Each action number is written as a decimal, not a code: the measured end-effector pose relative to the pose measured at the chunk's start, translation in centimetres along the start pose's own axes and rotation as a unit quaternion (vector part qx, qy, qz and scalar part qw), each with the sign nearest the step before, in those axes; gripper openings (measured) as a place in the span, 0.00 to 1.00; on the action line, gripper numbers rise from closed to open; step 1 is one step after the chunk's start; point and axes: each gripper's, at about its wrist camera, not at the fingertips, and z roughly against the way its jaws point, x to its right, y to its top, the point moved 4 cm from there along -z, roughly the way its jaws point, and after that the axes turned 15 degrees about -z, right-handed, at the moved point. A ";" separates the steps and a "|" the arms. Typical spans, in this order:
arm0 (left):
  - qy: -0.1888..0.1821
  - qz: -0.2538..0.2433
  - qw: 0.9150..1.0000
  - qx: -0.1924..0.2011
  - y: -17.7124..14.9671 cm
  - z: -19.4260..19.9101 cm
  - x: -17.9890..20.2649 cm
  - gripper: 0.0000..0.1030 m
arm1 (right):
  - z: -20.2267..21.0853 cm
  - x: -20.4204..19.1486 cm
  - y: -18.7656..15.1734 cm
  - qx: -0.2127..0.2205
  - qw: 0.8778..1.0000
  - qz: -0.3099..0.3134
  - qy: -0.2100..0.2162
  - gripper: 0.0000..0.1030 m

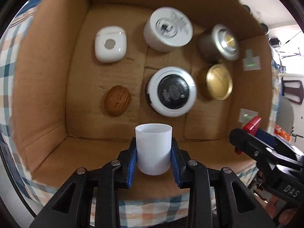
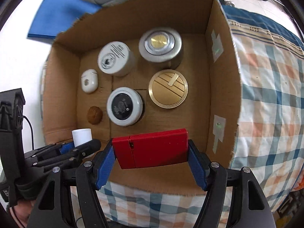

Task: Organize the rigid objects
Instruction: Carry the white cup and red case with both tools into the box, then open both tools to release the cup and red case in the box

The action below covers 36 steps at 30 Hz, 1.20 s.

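Both grippers hover over the cardboard box [image 2: 218, 87] — left gripper [image 1: 153, 156] clamped on the upright white cup [image 1: 153, 148] above the near-left floor, right gripper [image 2: 151, 152] pinching the red case [image 2: 152, 147], long axis crosswise — bare floor directly below.

six items lie in the cardboard box [image 2: 218, 87] (two rows), walnut [image 2: 94, 116] leftmost.
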 end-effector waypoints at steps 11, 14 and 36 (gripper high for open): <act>0.038 -0.022 0.999 -0.032 1.4 -4.2 -0.3 0.28 | -6.1 -0.7 1.0 -0.027 0.998 -0.006 -0.056 0.71; 0.034 -0.016 0.999 -0.029 1.7 -4.1 -0.4 0.28 | -7.4 -0.3 1.2 -0.042 0.997 -0.014 -0.060 0.71; 0.017 0.029 0.999 0.000 -0.2 1.0 -2.8 0.53 | -8.6 0.9 0.2 -0.089 0.994 -0.008 -0.064 0.79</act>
